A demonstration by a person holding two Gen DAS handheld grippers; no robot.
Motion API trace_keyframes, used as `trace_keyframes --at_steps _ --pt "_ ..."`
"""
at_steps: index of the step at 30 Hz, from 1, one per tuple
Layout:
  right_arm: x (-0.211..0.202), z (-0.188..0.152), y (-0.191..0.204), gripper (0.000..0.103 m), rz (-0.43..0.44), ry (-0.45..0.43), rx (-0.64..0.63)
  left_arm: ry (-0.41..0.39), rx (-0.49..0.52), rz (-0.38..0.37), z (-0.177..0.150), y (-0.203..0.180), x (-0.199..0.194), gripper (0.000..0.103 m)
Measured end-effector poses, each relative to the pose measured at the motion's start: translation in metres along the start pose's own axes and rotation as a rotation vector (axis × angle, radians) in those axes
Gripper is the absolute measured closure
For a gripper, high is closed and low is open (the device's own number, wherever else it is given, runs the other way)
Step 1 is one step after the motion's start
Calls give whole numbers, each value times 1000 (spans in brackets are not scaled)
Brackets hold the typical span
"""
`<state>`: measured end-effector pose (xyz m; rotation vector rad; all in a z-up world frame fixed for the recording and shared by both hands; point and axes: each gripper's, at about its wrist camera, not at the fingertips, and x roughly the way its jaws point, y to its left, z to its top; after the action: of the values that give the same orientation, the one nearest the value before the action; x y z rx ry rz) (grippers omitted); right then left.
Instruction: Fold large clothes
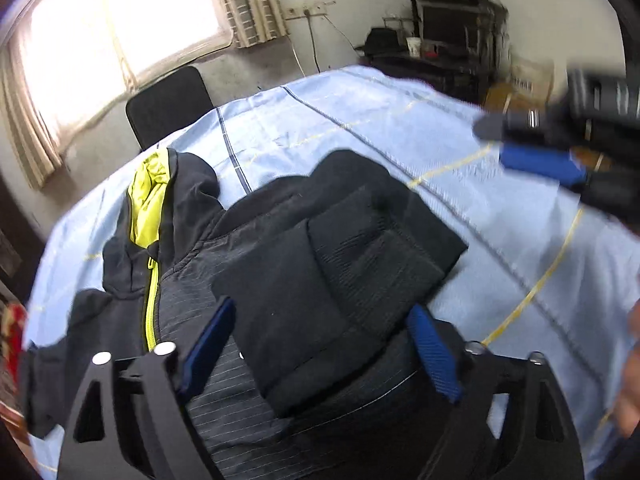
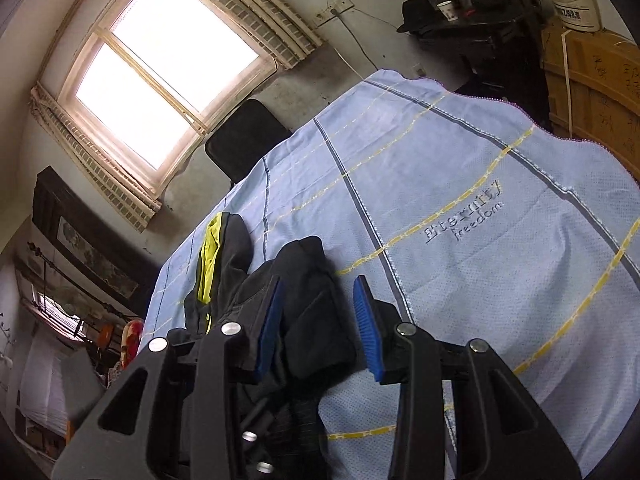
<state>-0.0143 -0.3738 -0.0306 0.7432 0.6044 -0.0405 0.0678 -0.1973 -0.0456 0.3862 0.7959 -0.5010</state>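
across the wide light-blue bedsheet [image 2: 480, 184] with its grey and yellow grid lines lay your black jacket [image 1: 256, 248], its lime-yellow lining [image 1: 149, 200] and zipper showing at the far left, one dark sleeve folded over the pinstriped body. beyond the sheet stood a black chair back [image 2: 244, 136] beneath the bright window. your left gripper [image 1: 320, 344] hovered over the folded sleeve, blue pads spread wide to either side of it, closed on nothing. your right gripper [image 2: 320, 324] hung above the jacket's near edge, pads likewise apart and holding nothing.
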Motion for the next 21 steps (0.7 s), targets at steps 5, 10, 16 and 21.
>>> trace_keyframes --at_steps 5,10,16,21 --pt "2 -3 5 67 -12 -2 -24 27 -91 -75 3 22 3 64" --pt "12 -9 7 77 -23 28 -45 13 -163 -80 0 41 -2 71" --pt "34 -21 16 92 -30 101 -110 -83 -270 3 -17 87 -45 79" --pt "37 -30 30 92 -7 119 -173 -115 -375 78 -48 136 -72 95"
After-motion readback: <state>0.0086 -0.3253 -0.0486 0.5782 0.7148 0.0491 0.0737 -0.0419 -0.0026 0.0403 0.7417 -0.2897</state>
